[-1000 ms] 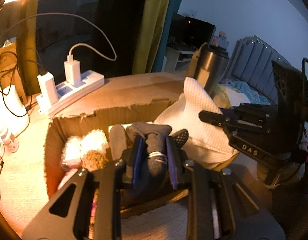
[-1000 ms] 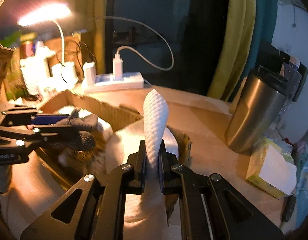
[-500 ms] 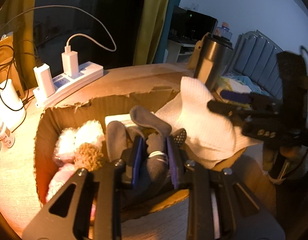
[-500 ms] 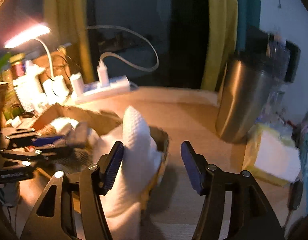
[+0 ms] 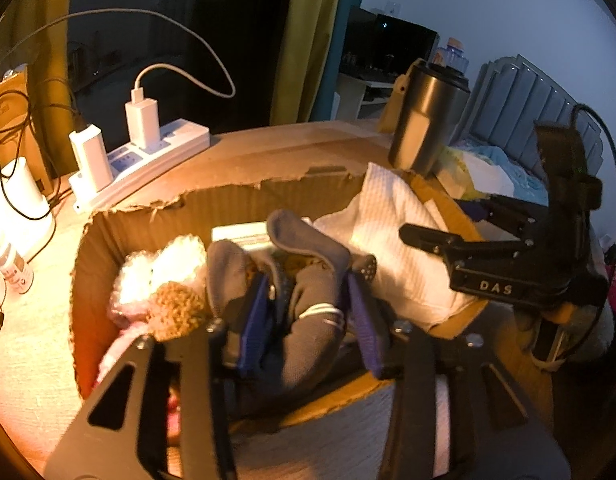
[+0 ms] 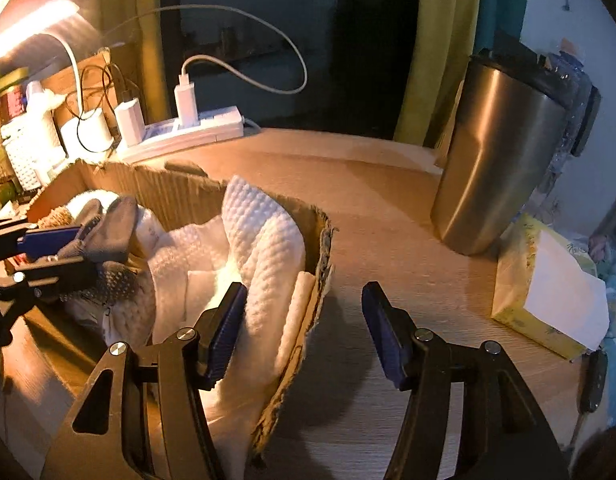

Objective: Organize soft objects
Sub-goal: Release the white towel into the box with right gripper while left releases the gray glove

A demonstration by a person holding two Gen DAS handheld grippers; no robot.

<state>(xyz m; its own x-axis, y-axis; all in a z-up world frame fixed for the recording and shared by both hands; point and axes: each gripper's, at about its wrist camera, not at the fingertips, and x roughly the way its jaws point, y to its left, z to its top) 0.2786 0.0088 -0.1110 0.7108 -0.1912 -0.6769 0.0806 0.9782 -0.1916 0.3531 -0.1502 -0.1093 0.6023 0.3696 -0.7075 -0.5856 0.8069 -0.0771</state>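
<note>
While I look along my left tongs (image 5: 308, 312), I see their blue pads (image 5: 253, 320) spread a little way apart, with a grey sock (image 5: 312, 320) bunched between them; whether the pads still press the sock I cannot tell, since there seems to be a slight gap on the left side. The sock lies in the box (image 5: 147, 220), near its front wall, its toe curling up beyond the pad tips. To its left in the box sit a fluffy white ball (image 5: 159, 264) and a tan woolly one (image 5: 175, 312), touching each other. A white towel (image 5: 392, 240) fills the right end of the box and drapes over its right rim.

From the right wrist, my right tongs (image 6: 303, 332) stand wide apart and hold nothing. Their left pad (image 6: 223, 332) rests just against the towel (image 6: 263, 240), which humps up inside the box (image 6: 324, 248) and spills down over its near corner; their right pad hangs over bare bench (image 6: 368, 200), outside the box. In the left wrist view the right tongs (image 5: 448, 220) hover above the towel at the box's right end.

On the bench beyond the box stand a steel cup (image 6: 504, 160), a tissue pack (image 6: 548, 288) beside it, and a power strip (image 5: 147, 152) with two chargers plugged in.
</note>
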